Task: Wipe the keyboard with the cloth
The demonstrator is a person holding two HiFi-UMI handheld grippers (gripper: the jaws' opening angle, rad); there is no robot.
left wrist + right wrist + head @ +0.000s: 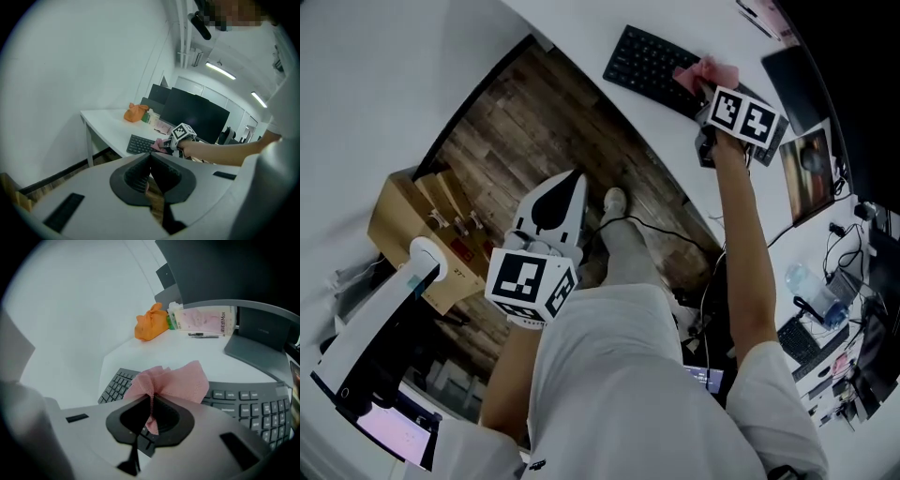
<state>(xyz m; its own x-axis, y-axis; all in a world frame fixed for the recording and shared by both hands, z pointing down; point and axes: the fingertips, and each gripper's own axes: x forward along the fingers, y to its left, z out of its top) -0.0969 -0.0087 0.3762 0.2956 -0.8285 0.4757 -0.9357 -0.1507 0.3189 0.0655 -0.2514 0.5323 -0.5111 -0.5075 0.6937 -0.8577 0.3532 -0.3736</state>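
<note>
A black keyboard (pixel 647 64) lies on the white desk (pixel 581 28), seen close up in the right gripper view (pixel 243 401). My right gripper (pixel 705 94) is shut on a crumpled pink cloth (pixel 705 73), which rests over the keys at the keyboard's right part. In the right gripper view the cloth (pixel 173 380) fans out from between the shut jaws of the right gripper (pixel 152 399). My left gripper (pixel 570 183) hangs over the wooden floor, well short of the desk, shut with nothing in it. From the left gripper view (pixel 150 157) the keyboard (pixel 139 144) and cloth (pixel 161 144) show far ahead.
An orange bag (pixel 151 323), a tissue packet (pixel 206 320), a pen (pixel 204 336) and a dark monitor (pixel 194 112) stand behind the keyboard. A grey stand base (pixel 258 345) sits at its right. A cardboard box (pixel 422 225) is on the floor at left.
</note>
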